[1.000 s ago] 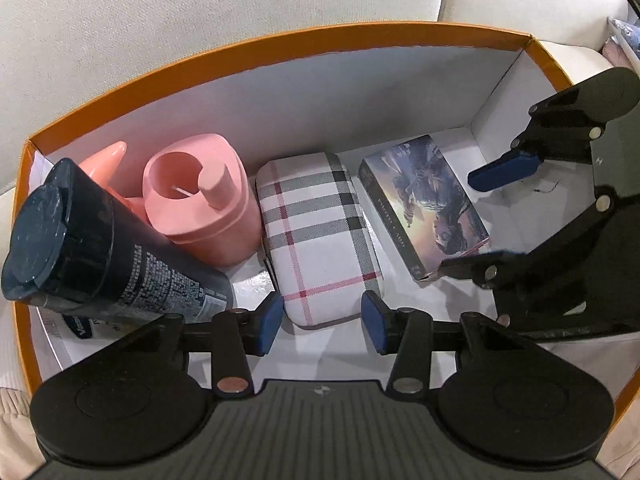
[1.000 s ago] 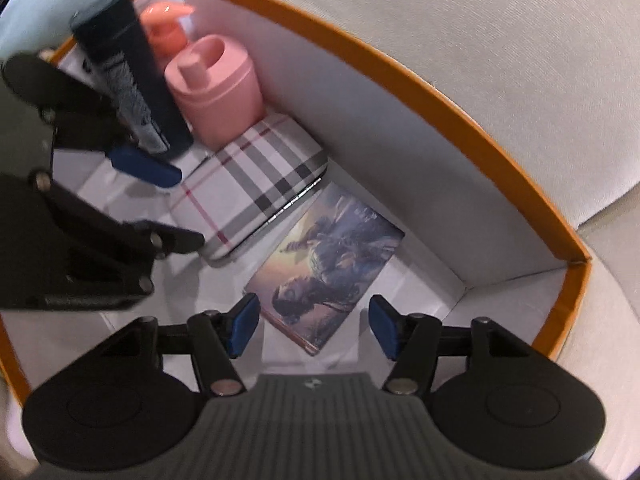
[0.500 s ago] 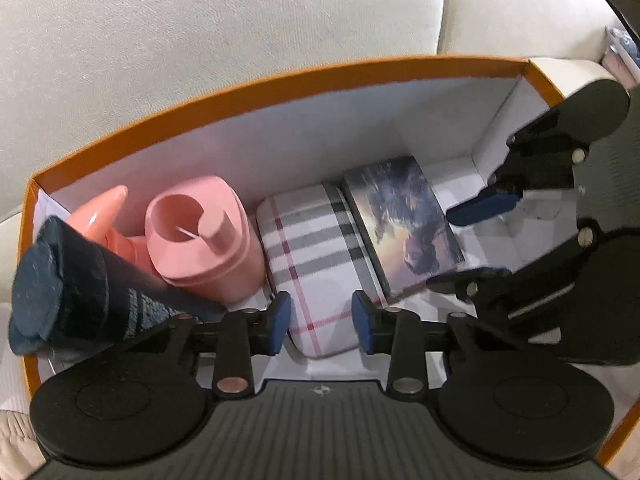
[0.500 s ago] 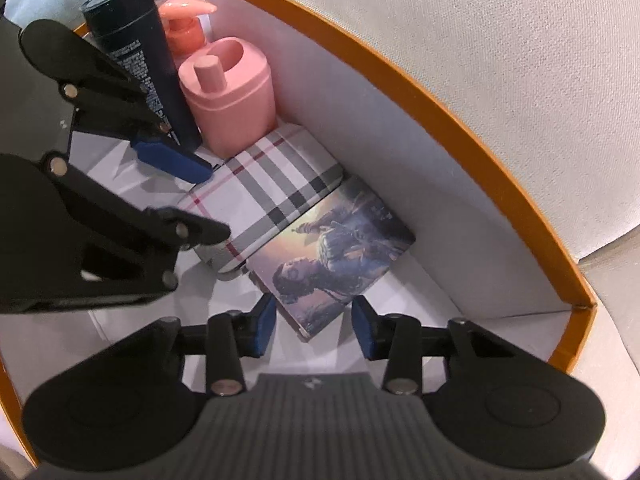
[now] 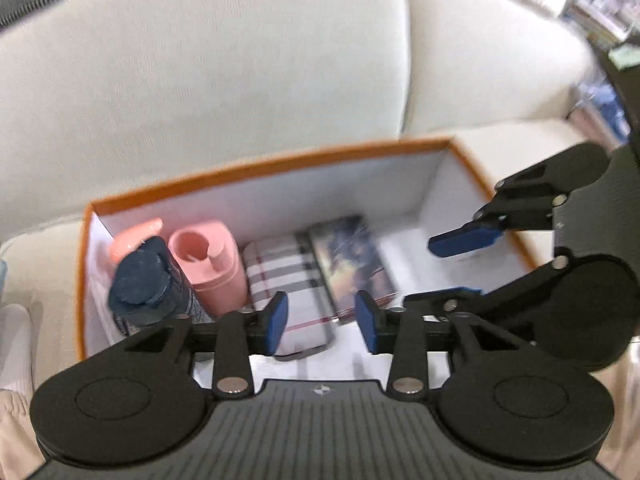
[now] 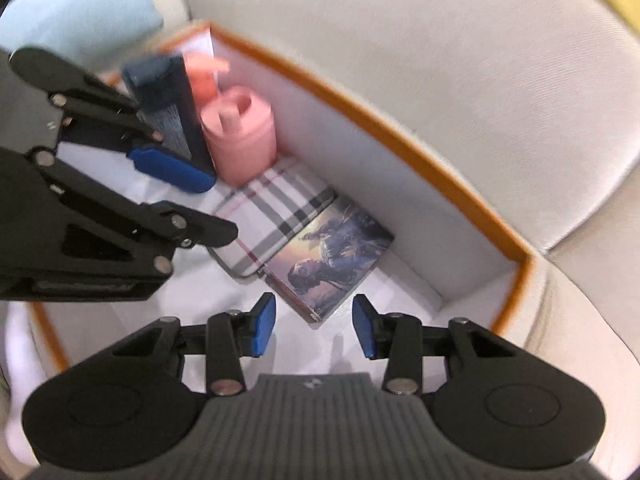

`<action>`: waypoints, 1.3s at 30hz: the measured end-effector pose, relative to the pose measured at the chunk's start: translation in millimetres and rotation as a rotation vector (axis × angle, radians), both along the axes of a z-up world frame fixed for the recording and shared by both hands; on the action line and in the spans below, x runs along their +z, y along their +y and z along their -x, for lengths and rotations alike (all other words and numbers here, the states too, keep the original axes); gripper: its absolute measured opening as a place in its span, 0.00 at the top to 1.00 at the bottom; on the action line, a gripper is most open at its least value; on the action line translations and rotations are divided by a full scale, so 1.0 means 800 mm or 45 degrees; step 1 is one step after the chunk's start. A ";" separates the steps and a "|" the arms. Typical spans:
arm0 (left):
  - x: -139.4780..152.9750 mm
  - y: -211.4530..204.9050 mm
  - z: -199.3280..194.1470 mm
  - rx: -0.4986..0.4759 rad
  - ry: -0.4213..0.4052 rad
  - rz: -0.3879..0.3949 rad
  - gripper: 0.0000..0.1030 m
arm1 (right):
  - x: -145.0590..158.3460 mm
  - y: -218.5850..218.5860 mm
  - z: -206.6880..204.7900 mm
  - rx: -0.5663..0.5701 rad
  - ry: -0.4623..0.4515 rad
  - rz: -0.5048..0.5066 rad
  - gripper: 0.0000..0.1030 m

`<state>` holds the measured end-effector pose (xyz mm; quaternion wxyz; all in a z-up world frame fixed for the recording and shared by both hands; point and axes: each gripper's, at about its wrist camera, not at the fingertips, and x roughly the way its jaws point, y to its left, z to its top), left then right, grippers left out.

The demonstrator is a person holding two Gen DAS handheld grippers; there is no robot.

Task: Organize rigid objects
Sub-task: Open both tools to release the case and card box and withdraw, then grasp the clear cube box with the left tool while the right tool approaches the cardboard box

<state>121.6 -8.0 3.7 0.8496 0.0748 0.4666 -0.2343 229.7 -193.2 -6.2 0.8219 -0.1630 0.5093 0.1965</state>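
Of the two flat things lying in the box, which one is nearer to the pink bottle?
The plaid case. It lies right beside the pink bottle, while the illustrated box lies on the case's far side, away from the bottle.

Orange-rimmed box (image 5: pixel 256 172) with white inside walls. At its left end: dark navy bottle (image 5: pixel 148 284), pink pump dispenser (image 5: pixel 210 264). Mid-floor: plaid case (image 5: pixel 280 276), white, grey, black, red lines. Beside it: picture-covered box (image 5: pixel 350 260), blue-orange artwork. Blue gripper pads (image 5: pixel 276 320). Cream sofa cushions (image 5: pixel 200 80).

box (image 5: pixel 276 168) right end bare, bottles (image 5: pixel 208 268) and cases (image 5: pixel 288 276) crowding left
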 end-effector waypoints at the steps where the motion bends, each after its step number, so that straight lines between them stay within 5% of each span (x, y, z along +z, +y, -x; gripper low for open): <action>1: 0.009 0.006 0.013 -0.007 -0.030 0.014 0.48 | 0.012 -0.004 0.013 -0.031 -0.042 -0.024 0.58; 6: 0.046 0.034 0.076 -0.041 -0.153 0.087 0.31 | 0.055 -0.016 0.083 -0.211 -0.214 -0.212 0.56; 9: 0.024 0.031 0.078 -0.047 -0.176 0.135 0.19 | 0.072 -0.030 0.133 -0.302 -0.288 -0.311 0.50; 12: 0.039 0.036 0.122 -0.027 -0.173 0.147 0.18 | 0.084 -0.045 0.188 -0.386 -0.357 -0.369 0.50; 15: 0.041 0.041 0.164 -0.053 -0.187 0.150 0.18 | 0.057 -0.047 0.231 -0.470 -0.379 -0.392 0.42; 20: 0.002 0.036 0.183 -0.021 -0.090 0.179 0.18 | 0.023 -0.059 0.277 -0.639 -0.315 -0.390 0.39; 26: -0.045 0.025 0.168 0.094 0.109 0.177 0.20 | -0.029 -0.047 0.296 -0.590 -0.202 -0.326 0.31; 33: -0.052 -0.004 0.157 0.041 0.104 0.125 0.20 | -0.069 -0.058 0.272 -0.629 -0.019 -0.346 0.34; 39: -0.058 -0.009 0.150 0.025 0.138 0.098 0.20 | -0.087 -0.051 0.266 -0.591 0.025 -0.325 0.35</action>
